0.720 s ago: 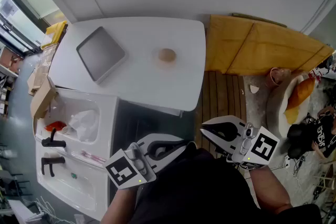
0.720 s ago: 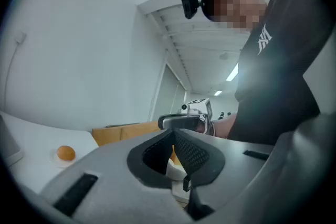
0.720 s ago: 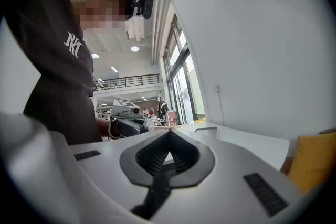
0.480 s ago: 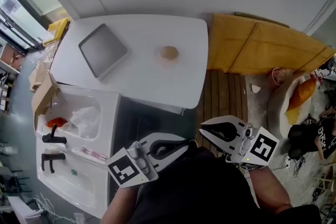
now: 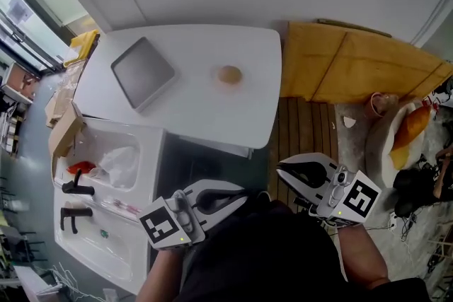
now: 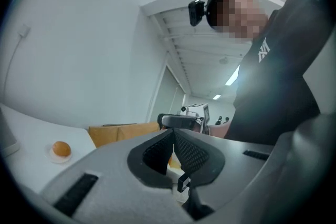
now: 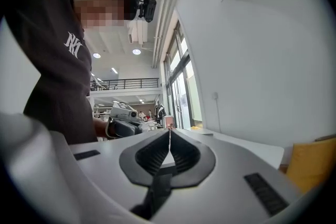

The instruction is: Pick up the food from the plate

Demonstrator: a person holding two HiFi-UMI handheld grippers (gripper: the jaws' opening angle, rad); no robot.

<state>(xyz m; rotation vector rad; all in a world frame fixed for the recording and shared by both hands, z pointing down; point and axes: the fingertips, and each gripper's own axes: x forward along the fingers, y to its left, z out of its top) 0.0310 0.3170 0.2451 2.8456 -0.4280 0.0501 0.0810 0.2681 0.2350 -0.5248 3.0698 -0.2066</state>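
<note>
A round brown bun [image 5: 229,74] lies on a small white plate [image 5: 219,82] near the right part of the white table [image 5: 191,109]. In the left gripper view the bun [image 6: 61,149] shows far off at the lower left. Both grippers are held close to the person's body, well short of the table. My left gripper [image 5: 244,195] points right and is shut with nothing in it; its jaws meet tip to tip [image 6: 172,131]. My right gripper [image 5: 280,168] points left toward it, also shut and empty [image 7: 169,131].
A grey square tray [image 5: 142,72] lies on the table's left part. Below the table stands a white sink unit [image 5: 106,223] with black tap handles and a plastic bag. Yellow cushions [image 5: 354,67] and a wooden floor strip [image 5: 297,131] lie to the right.
The head view has drifted a little, so the table sits slightly further right. The right gripper is a bit lower and further right. Both grippers stay shut and empty.
</note>
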